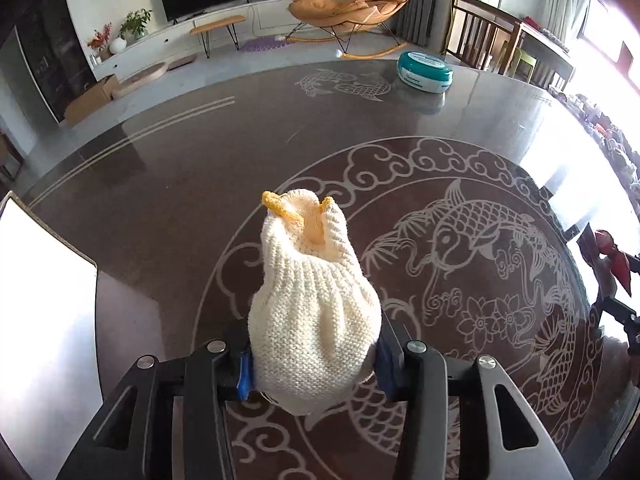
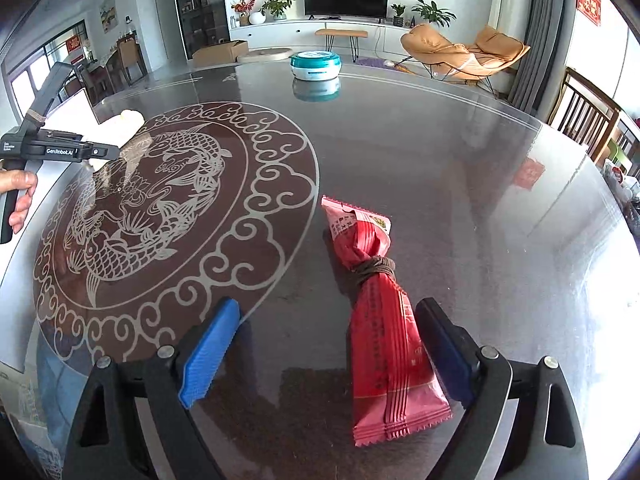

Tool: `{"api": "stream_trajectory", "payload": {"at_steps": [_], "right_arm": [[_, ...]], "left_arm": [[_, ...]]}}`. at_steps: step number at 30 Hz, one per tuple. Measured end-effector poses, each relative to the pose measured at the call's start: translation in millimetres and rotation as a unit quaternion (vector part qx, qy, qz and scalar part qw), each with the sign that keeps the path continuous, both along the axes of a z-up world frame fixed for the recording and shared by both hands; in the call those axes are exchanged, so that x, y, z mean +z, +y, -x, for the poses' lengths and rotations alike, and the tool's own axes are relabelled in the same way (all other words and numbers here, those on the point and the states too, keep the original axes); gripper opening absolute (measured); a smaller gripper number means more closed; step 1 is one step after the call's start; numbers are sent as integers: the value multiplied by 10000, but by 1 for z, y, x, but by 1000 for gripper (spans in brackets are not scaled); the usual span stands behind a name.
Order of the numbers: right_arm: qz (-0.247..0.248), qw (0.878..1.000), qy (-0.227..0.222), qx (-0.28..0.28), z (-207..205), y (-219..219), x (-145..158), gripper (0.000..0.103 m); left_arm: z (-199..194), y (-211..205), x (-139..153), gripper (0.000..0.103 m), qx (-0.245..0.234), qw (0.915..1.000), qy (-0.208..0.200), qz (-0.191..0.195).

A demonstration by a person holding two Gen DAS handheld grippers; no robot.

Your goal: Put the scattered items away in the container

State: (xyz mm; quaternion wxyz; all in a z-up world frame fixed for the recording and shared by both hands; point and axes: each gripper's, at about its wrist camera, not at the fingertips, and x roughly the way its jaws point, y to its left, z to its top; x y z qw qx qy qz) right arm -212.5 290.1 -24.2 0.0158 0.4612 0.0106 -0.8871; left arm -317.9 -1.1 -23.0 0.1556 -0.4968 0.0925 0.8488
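My left gripper (image 1: 314, 364) is shut on a cream knitted baby bootie (image 1: 310, 300) with an orange-lined opening, held above the dark round table (image 1: 160, 184). The bootie and left gripper (image 2: 100, 152) also show at the far left of the right wrist view. My right gripper (image 2: 328, 344) is open, its jaws on either side of a red snack packet (image 2: 384, 328) tied with brown string, which lies flat on the table. The packet sits nearer the right finger (image 2: 444, 352). A white container edge (image 1: 44, 300) shows at the left.
A round teal and white box (image 2: 316, 65) stands at the far side of the table, also in the left wrist view (image 1: 425, 72). The tabletop has an engraved fish medallion (image 2: 160, 200). Wooden chairs (image 2: 584, 120) stand beyond the table's right edge.
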Motion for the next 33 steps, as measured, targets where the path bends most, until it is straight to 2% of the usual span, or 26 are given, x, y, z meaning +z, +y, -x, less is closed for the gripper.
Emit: {"api": "stream_trajectory", "payload": {"at_steps": [4, 7, 10, 13, 17, 20, 22, 25, 29, 31, 33], "right_arm": [[-15, 10000, 25, -91, -2, 2, 1, 88], [-1, 9999, 27, -133, -3, 4, 1, 87], [17, 9999, 15, -106, -4, 3, 2, 88], [216, 9996, -10, 196, -16, -10, 4, 88], [475, 9959, -183, 751, -48, -45, 7, 89], [488, 9977, -204, 428, -71, -40, 8, 88], [846, 9963, -170, 55, -85, -19, 9, 89], [1660, 9834, -320, -661, -93, 18, 12, 89], [2829, 9466, -586, -1432, -68, 47, 16, 89], [3115, 9307, -840, -1725, -44, 47, 12, 91], [2951, 9297, -885, -2020, -17, 41, 15, 91]], "left_arm": [[-39, 3, 0, 45, 85, 9989, 33, -453], [-100, 14, 0, 45, -123, 9990, 46, -430], [-160, 20, 0, 45, -59, 9989, 130, -452], [-204, 19, -1, 46, 217, 9975, 219, -634], [-217, 18, -2, 51, 488, 9948, 264, -854], [-209, 23, -2, 69, 245, 9957, 182, -880], [-203, 29, -4, 91, 2, 9971, 138, -749], [-205, 37, -8, 99, -84, 9980, 243, -585], [-211, 45, -11, 101, 16, 9987, 378, -345], [-211, 48, -13, 103, 42, 9991, 370, -198], [-211, 45, -14, 103, 146, 9989, 371, -228]]}}
